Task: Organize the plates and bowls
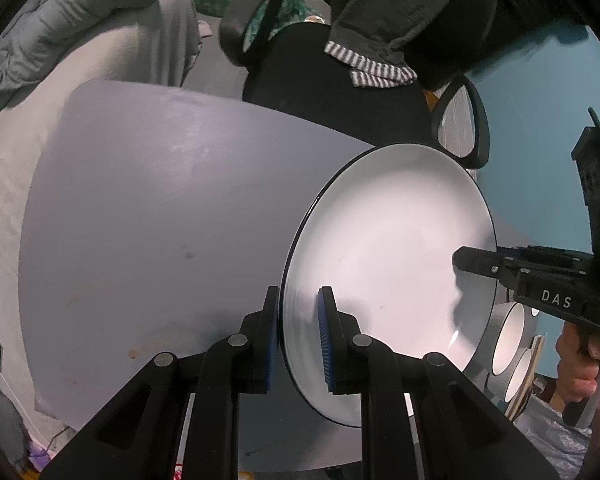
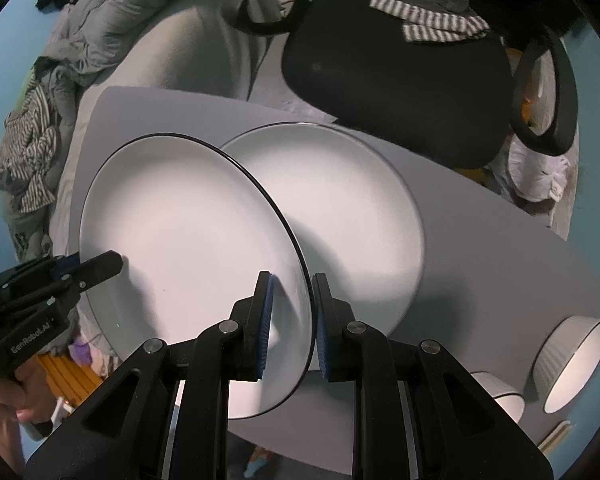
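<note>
Both hand-held grippers, left point(image 1: 298, 336) and right point(image 2: 292, 326), clamp the lifted plate point(image 2: 188, 232) at opposite rims. Keep it level; lower it squarely onto the second plate point(image 2: 340, 200) at 2 o'clock on the counter point(image 2: 500, 248).

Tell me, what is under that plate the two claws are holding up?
Under the held plate lies a second white plate on the grey table, partly covered by it. Whatever sits beneath the covered part cannot be seen. Both the left claw and right claw grip the rim.

The plate point(image 2: 188, 224) looks glossy glazed ceramic, the table point(image 1: 148, 208) smooth and matt, the jacket point(image 2: 112, 20) soft cloth.
</note>
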